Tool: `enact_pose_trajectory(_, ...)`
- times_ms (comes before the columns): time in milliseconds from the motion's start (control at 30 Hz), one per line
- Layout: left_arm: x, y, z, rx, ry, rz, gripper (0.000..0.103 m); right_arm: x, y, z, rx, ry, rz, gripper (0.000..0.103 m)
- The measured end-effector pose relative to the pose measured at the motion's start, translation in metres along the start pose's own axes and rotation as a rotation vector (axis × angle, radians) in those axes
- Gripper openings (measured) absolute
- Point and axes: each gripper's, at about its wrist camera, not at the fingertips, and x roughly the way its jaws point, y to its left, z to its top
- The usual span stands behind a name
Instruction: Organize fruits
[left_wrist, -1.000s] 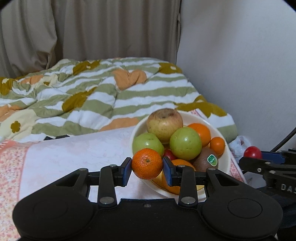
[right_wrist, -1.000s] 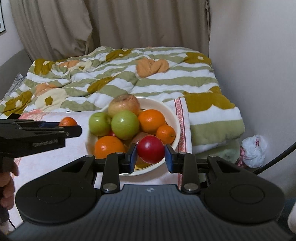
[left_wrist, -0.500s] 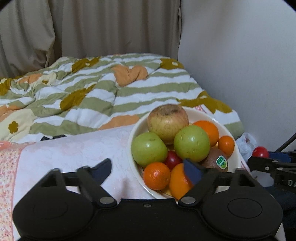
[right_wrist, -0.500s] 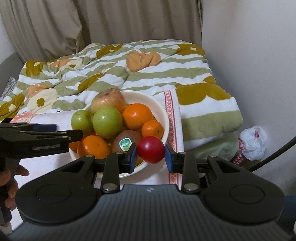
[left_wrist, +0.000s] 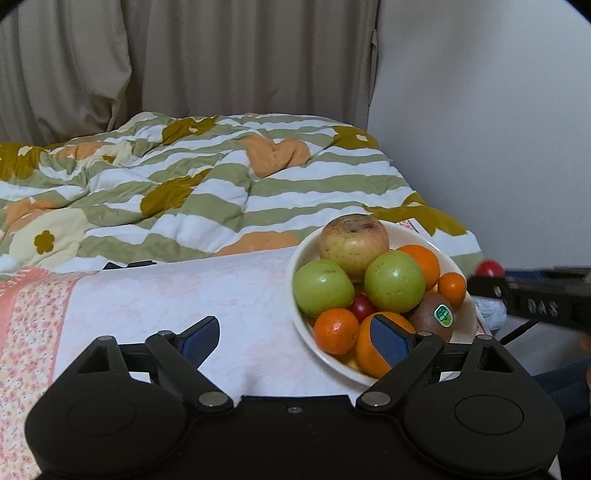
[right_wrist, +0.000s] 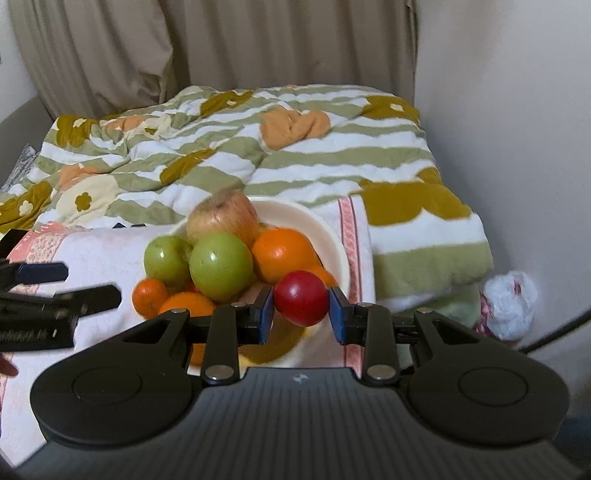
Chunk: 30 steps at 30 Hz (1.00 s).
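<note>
Both grippers tilt downward toward the bowl (left_wrist: 458, 321). Left gripper (left_wrist: 297, 338): its jaws have just been opening and now stand wide with nothing between them, just short of the small mandarin (left_wrist: 336, 331) lying at the bowl's near rim. Right gripper (right_wrist: 301, 310) clamps a red fruit (right_wrist: 301, 297) over the bowl's near-right edge. Beyond lie green apples (left_wrist: 393, 281), oranges, then the striped quilt (left_wrist: 221, 192).

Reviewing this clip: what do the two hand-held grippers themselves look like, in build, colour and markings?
Both are matte black. The left hand-held gripper has two round-lobed housings, pivoting link arms with silver rivets, and blue pads on its fingers. The right hand-held gripper matches, with a ribbed grey top plate. Seen side-on from the left camera, its body carries pale lettering, partly legible. A dark cable runs at the right edge.
</note>
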Motion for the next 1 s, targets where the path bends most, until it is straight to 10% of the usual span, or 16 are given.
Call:
enact_pose_trajectory(367, -0.002, 0.016, -0.010, -0.029, 0.005, 0.032, 0.091, 0.033, 0.008, 0.003, -0.050, -0.036, 0.040, 0.048)
enact_pose_trajectory(667, -0.012, 0.020, -0.018, -0.056, -0.016, 0.058, 0.091, 0.025, 0.007, -0.005, -0.068, -0.099, 0.052, 0.085)
enact_pose_trajectory(1000, -0.049, 0.026, -0.019, -0.079, -0.079, 0.067, 0.091, -0.009, 0.025, -0.002, -0.108, -0.118, 0.038, 0.085)
